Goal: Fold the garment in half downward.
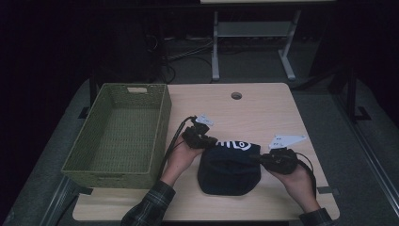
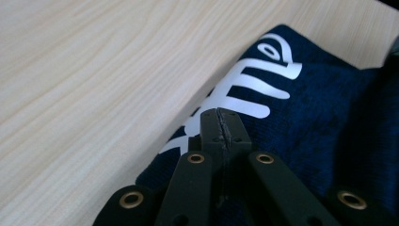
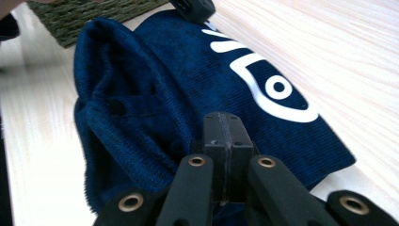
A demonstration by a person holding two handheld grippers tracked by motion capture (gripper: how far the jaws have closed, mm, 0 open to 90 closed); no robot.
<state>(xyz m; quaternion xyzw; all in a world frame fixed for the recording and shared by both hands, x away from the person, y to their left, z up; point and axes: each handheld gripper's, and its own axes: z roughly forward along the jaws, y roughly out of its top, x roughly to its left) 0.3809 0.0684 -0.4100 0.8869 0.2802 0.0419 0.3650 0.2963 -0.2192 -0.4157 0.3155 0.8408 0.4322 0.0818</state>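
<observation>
Lying folded near the front edge of the table [image 1: 263, 103], the dark blue cloth [image 1: 229, 168] with white print sits between the two hands, just right of the green woven basket [image 1: 117, 136]. At its far left corner the left gripper [image 1: 207, 140] has its jaws closed flat together, tips on the printed edge; whether cloth is pinched there I cannot tell. On the cloth's right side the right gripper [image 1: 263, 159] is likewise fully closed, its tips at a bunched fold
</observation>
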